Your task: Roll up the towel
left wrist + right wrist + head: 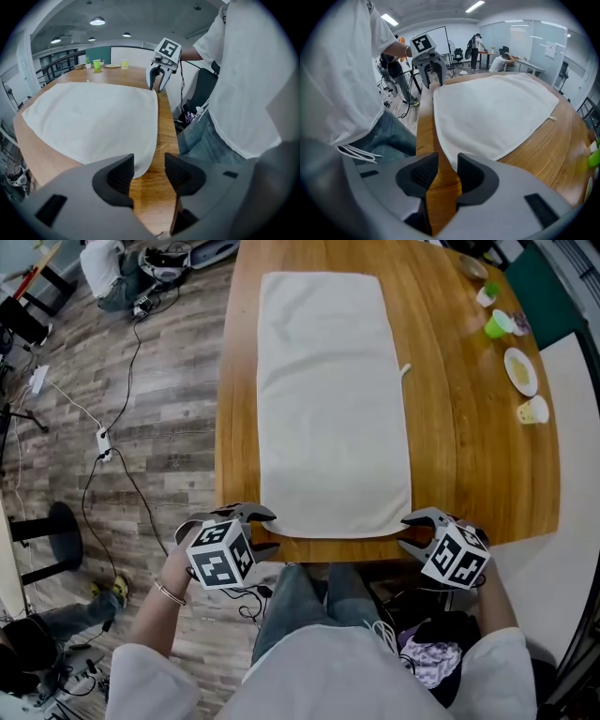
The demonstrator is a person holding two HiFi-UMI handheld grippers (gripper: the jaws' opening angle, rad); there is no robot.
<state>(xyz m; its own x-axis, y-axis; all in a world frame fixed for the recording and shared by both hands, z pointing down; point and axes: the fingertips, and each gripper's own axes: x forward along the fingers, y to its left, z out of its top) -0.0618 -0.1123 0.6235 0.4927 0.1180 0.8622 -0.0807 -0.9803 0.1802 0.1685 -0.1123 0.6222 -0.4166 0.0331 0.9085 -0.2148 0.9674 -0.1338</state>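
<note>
Towel (pixel 333 399): white, matte cloth, flat rectangle with rounded corners, spread on the glossy wood-grain table (pixel 469 446). Its long axis runs from the table's near edge toward the far edge, and the near short hem lies parallel to the near edge, just inside it. Left gripper (pixel 267 529) is at the towel's near-left corner, jaws apart, ribbed pads straddling the corner tip without pinching it. Right gripper (pixel 411 531) is at the near-right corner, narrower gap, also not clamped.
</note>
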